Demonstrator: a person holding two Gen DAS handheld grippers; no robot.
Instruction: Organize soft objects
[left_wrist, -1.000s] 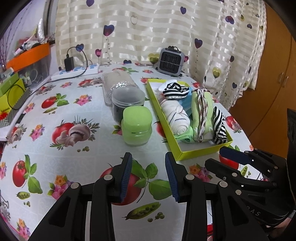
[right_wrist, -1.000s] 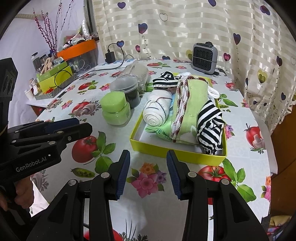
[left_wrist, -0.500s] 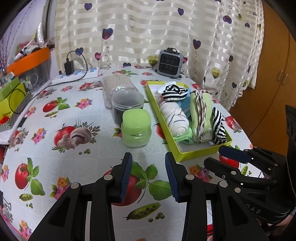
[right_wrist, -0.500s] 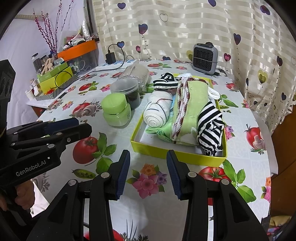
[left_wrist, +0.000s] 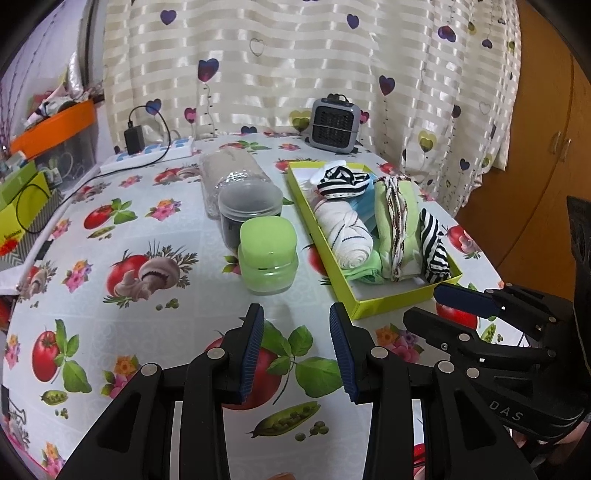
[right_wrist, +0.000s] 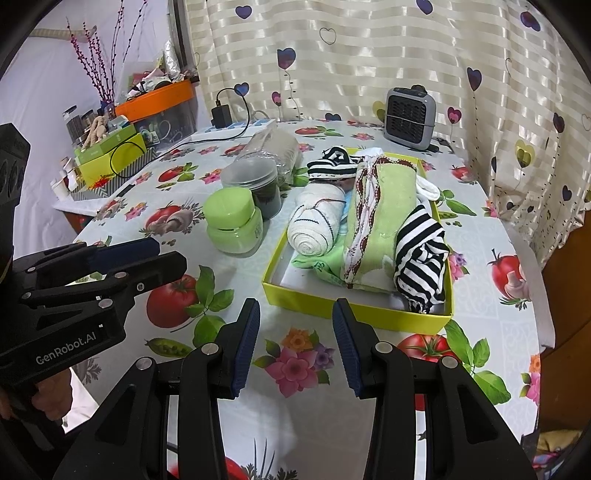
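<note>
A yellow-green box (left_wrist: 391, 304) (right_wrist: 354, 308) on the table holds several soft items. Among them are a rolled white cloth (left_wrist: 345, 236) (right_wrist: 314, 225), a folded green cloth with a red-patterned edge (left_wrist: 395, 225) (right_wrist: 380, 218) and black-and-white striped pieces (left_wrist: 434, 243) (right_wrist: 421, 262). My left gripper (left_wrist: 297, 325) hovers open over the tablecloth, near the box's left front corner, with nothing between its fingers. My right gripper (right_wrist: 295, 317) is also open and empty, just in front of the box's near wall. Each gripper shows at the side of the other's view.
A green jar (left_wrist: 267, 254) (right_wrist: 234, 223), a dark jar with a clear lid (left_wrist: 249, 210) and a lying clear bottle (left_wrist: 229, 173) stand left of the box. A small grey heater (left_wrist: 334, 125) (right_wrist: 410, 118), a power strip (left_wrist: 147, 157) and storage boxes (right_wrist: 110, 155) line the back and left.
</note>
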